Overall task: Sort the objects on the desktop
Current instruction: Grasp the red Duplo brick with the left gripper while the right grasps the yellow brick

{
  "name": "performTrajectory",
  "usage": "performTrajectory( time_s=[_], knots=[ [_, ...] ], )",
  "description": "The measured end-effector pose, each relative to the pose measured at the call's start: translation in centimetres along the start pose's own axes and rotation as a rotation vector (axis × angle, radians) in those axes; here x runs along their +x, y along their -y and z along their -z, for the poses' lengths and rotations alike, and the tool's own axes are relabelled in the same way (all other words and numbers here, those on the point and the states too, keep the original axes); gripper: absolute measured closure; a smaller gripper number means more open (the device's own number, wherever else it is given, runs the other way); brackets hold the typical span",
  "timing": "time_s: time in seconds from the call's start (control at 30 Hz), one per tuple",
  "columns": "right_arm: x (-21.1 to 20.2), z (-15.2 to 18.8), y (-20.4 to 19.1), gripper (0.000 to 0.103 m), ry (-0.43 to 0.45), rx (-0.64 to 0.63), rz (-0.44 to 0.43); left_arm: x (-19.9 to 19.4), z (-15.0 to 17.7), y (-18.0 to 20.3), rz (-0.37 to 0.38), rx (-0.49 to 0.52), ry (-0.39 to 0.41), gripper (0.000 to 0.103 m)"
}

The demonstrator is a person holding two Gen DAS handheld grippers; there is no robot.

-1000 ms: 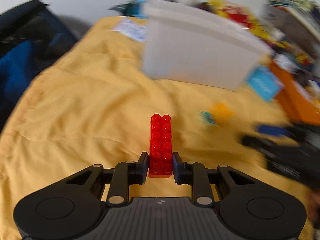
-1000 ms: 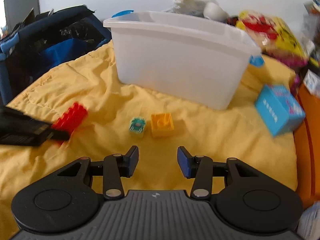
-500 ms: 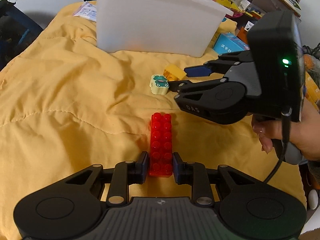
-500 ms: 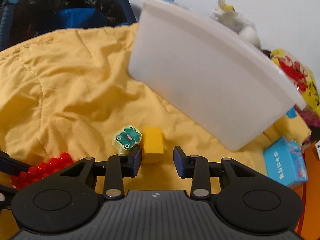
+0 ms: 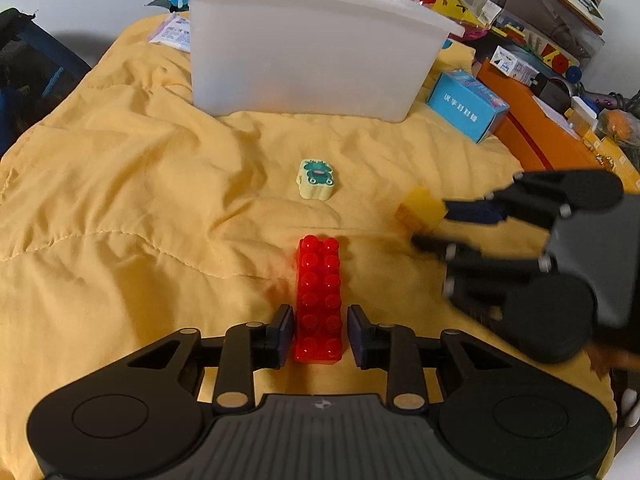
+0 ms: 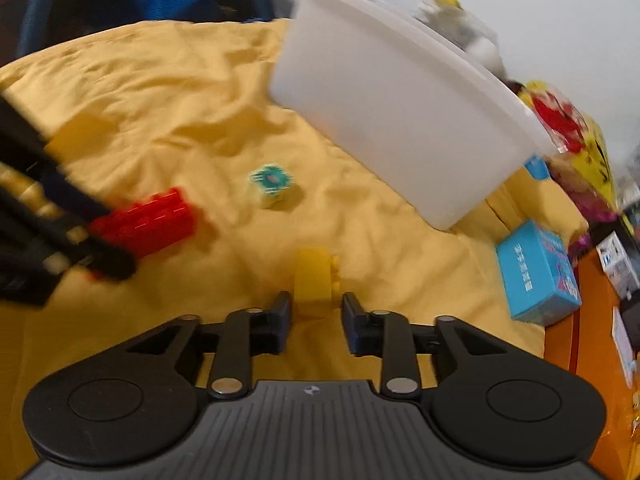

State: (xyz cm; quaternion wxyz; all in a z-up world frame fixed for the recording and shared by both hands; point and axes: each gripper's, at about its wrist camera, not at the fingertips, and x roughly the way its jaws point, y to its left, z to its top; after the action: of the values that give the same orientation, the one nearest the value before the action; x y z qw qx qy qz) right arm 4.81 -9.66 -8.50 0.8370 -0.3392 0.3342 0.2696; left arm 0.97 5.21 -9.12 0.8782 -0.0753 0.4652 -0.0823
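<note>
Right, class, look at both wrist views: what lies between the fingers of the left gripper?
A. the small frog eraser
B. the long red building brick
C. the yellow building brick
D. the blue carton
B: in the left wrist view the long red building brick lies lengthwise between the fingers of the left gripper, with a slim gap showing on each side.

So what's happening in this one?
A person with two handheld grippers is sorting toys on a yellow cloth. The left gripper straddles a red brick, the right gripper a yellow brick; both jaws have just been opening, neither gripping. A small frog-faced piece and the white bin sit beyond.
</note>
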Motion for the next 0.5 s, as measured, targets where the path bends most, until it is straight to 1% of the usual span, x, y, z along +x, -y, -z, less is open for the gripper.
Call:
performTrajectory(
  time_s=[0.03,0.07,0.13,0.17,0.2,0.27,0.3,0.33,0.4,0.47,0.5],
  knots=[
    [-0.5,0.1,-0.1,0.059,0.014,0.001,-0.027,-0.1,0.0,0.0,-0.003,0.001,0.003,0.069],
    [-1.2,0.3,-0.1,0.058,0.032,0.022,-0.071,-0.2,0.1,0.0,-0.009,0.0,0.005,0.067],
    [-2.0,0.5,0.2,0.057,0.056,0.081,-0.171,-0.1,0.2,-0.2,-0.019,-0.017,-0.001,0.066],
    [-2.1,0.7,0.2,0.057,0.056,0.101,-0.19,-0.1,0.3,-0.3,-0.016,-0.029,-0.005,0.066],
    [-2.3,0.8,0.3,0.057,0.059,0.12,-0.195,-0.1,0.2,-0.4,-0.017,-0.036,-0.005,0.066],
    [-2.4,0.8,0.9,0.057,0.071,0.181,-0.169,-0.2,0.1,-0.2,-0.024,-0.037,0.005,0.066],
    [-2.4,0.8,1.7,0.055,0.078,0.244,-0.153,-0.3,0.0,-0.1,-0.03,-0.031,0.013,0.066],
    [-2.2,0.7,2.4,0.051,0.082,0.305,-0.159,-0.3,0.0,0.0,-0.034,-0.028,0.016,0.066],
    [-1.5,0.5,3.4,0.048,0.077,0.385,-0.18,-0.1,0.0,0.1,-0.037,-0.029,0.012,0.065],
    [-0.5,0.1,3.3,0.048,0.064,0.383,-0.174,0.2,0.1,0.4,-0.047,-0.027,0.012,0.065],
    [0.1,-0.1,3.2,0.048,0.052,0.378,-0.173,0.4,0.2,0.6,-0.057,-0.015,0.016,0.068]
  ],
)
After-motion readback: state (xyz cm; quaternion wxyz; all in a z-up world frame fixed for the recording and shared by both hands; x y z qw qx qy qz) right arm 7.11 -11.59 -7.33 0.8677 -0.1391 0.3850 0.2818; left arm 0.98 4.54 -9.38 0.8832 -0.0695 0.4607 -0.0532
